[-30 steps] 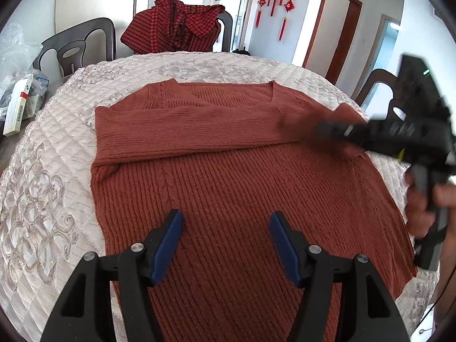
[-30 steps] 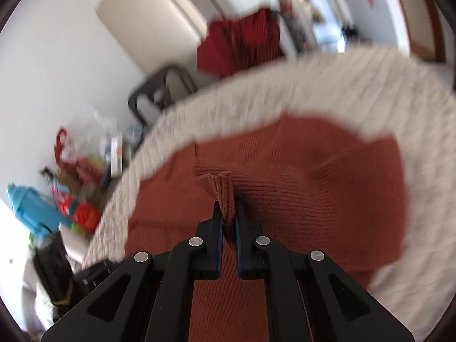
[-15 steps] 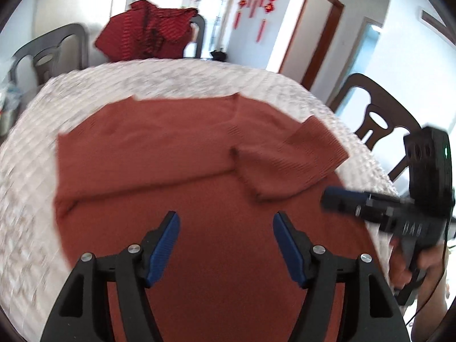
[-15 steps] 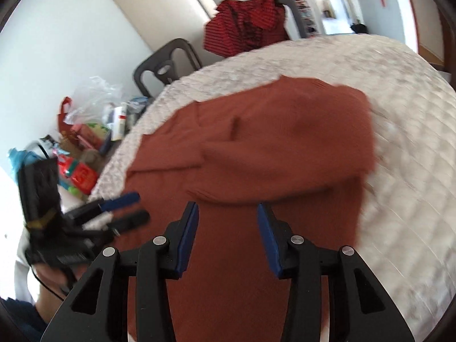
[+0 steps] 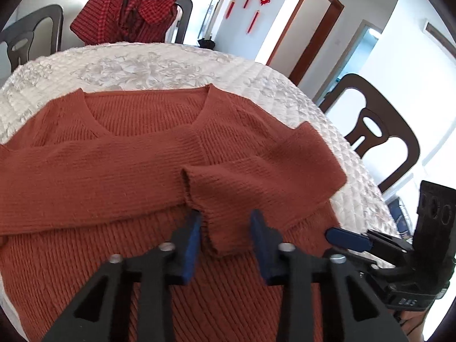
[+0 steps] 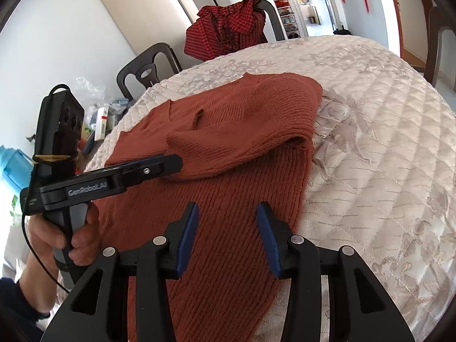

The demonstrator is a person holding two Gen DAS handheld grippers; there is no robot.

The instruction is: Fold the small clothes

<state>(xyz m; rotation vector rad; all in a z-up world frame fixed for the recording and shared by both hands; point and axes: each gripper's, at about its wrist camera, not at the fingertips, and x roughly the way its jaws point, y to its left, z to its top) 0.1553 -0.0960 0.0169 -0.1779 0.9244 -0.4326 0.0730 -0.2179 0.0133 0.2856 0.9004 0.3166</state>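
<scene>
A rust-red knitted sweater (image 5: pixel 119 171) lies flat on the quilted table, both sleeves folded across its chest. The right sleeve's cuff (image 5: pixel 208 213) lies between the fingers of my left gripper (image 5: pixel 225 236), which is open just above the cloth. My right gripper (image 6: pixel 226 233) is open and empty over the sweater's lower right body (image 6: pixel 228 199). It shows at the right edge of the left wrist view (image 5: pixel 350 239). The left gripper shows in the right wrist view (image 6: pixel 159 165) over the folded sleeve.
The round table wears a cream quilted cover (image 6: pixel 384 142). A red checked garment (image 5: pixel 128 14) hangs on a chair at the far side. Dark chairs (image 5: pixel 379 131) stand around. Bags, boxes and a blue container (image 6: pixel 14 165) sit beyond the table's left edge.
My right gripper let go of the right sleeve after laying it across the chest, and drew back open. My left gripper moved forward to the sleeve's cuff.
</scene>
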